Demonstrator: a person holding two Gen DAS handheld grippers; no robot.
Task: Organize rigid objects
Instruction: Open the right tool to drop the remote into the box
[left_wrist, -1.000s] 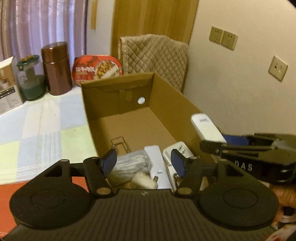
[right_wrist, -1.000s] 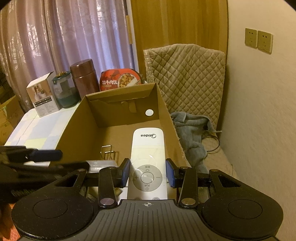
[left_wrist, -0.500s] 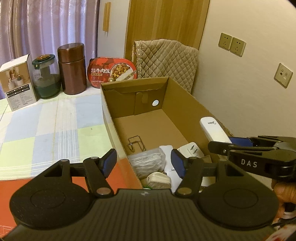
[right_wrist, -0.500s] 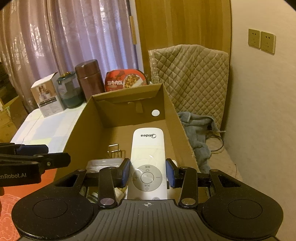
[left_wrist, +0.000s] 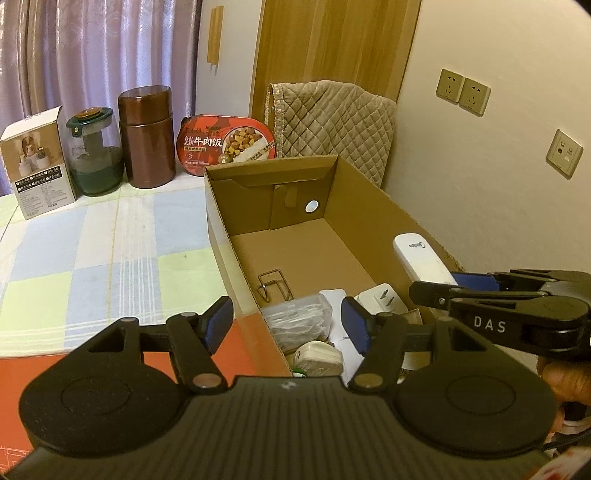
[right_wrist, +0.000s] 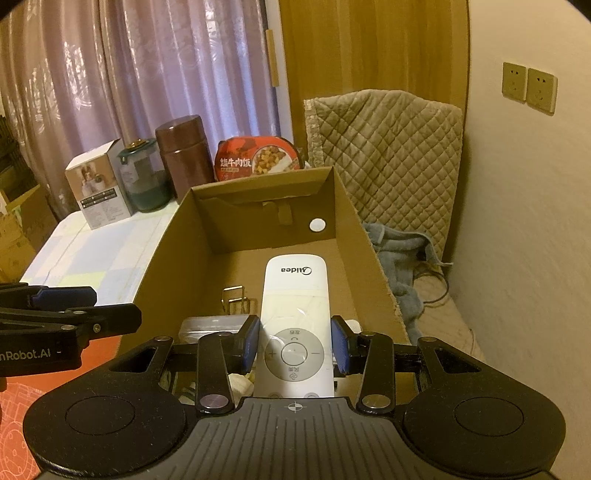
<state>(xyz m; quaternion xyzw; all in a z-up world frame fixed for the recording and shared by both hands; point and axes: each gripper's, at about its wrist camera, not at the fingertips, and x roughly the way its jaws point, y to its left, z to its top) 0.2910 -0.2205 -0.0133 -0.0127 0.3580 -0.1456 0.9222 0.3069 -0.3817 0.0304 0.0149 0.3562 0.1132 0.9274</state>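
Over the cardboard box (right_wrist: 354, 221), right gripper (right_wrist: 294, 349) is clamped on the white Midea remote (right_wrist: 294, 295), blue pads pressing both long edges at the round button pad, front end sticking out forward above the box floor. From the left wrist view the remote (left_wrist: 421, 258) sits up near the right box wall, not yet resting on anything that I can see. Left gripper (left_wrist: 288, 325) has its fingers spread apart, nothing between them, hanging at the near left wall of the box. Already inside at the near end: clear plastic case (left_wrist: 299, 325), white plug adapter (left_wrist: 384, 297), another cream plug (left_wrist: 317, 356), small wire clip (left_wrist: 275, 284) on the bare floor further in. Remote looks like light, rigid plastic with smooth glossy sides, so likely a bit slippery; hold is low on the body, so the long front end could tip down if the squeeze loosens. Grip across the narrow width near the middle would balance better. Judged: placing step; open floor toward the far wall looks like the easy spot. Jar, brown canister, food tray, carton on the table behind, untouched.
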